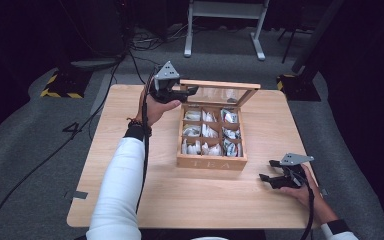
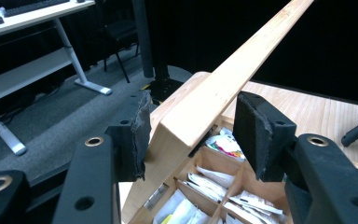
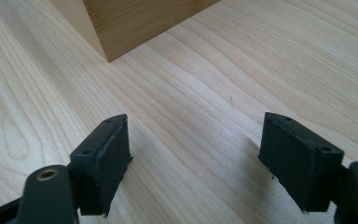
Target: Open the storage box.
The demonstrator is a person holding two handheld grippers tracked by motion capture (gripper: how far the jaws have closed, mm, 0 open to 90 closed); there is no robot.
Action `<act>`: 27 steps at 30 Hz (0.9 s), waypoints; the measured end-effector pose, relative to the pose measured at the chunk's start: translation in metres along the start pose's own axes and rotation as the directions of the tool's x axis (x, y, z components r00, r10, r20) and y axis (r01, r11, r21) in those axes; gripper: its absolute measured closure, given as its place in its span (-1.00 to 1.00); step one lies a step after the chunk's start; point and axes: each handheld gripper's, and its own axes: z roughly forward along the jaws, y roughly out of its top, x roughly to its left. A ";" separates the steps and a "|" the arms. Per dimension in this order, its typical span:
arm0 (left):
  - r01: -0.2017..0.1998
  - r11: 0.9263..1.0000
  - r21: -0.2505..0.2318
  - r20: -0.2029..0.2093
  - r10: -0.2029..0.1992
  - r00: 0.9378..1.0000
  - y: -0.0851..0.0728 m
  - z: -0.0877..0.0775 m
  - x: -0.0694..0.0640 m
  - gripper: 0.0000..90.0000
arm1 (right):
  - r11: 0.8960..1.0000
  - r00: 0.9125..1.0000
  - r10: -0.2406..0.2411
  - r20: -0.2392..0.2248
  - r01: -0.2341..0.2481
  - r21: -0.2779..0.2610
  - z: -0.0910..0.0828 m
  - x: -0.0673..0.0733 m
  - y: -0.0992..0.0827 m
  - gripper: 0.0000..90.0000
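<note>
My left tool (image 1: pixel 190 91) grips the front edge of the glass-paned wooden lid (image 2: pixel 242 65) of the compartmented wooden tea box (image 1: pixel 211 161), both pads against the frame, the lid raised and tilted back. The box sits mid-desk on the pale wooden desk (image 1: pixel 190 200), sachets of tea (image 1: pixel 207 132) in its compartments. My right tool (image 1: pixel 270 170) rests low at the near right of the box, jaws wide apart, holding nothing, pointing at the box's corner.
</note>
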 end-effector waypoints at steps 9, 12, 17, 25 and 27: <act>0.031 0.999 -0.018 -0.007 -0.031 0.999 0.007 0.008 0.014 0.04 | 1.000 1.000 0.004 0.004 -0.004 0.002 0.000 0.000 0.000 -0.47; 0.043 0.999 -0.029 -0.012 -0.043 0.999 0.009 0.012 0.021 0.04 | 1.000 1.000 0.005 0.005 -0.005 0.002 0.001 0.000 0.001 -0.47; 0.069 0.997 -0.044 -0.010 -0.069 0.998 0.013 0.019 0.031 0.04 | 1.000 1.000 0.005 0.005 -0.005 0.002 0.001 0.000 0.001 -0.47; 0.092 0.995 -0.042 -0.028 -0.094 0.995 0.017 0.027 0.043 0.03 | 1.000 1.000 0.007 0.006 -0.007 0.002 0.001 0.000 0.001 -0.47; 0.097 0.994 -0.044 -0.030 -0.098 0.995 0.018 0.029 0.045 0.03 | 1.000 1.000 0.010 0.006 -0.010 0.001 0.001 0.001 0.001 -0.47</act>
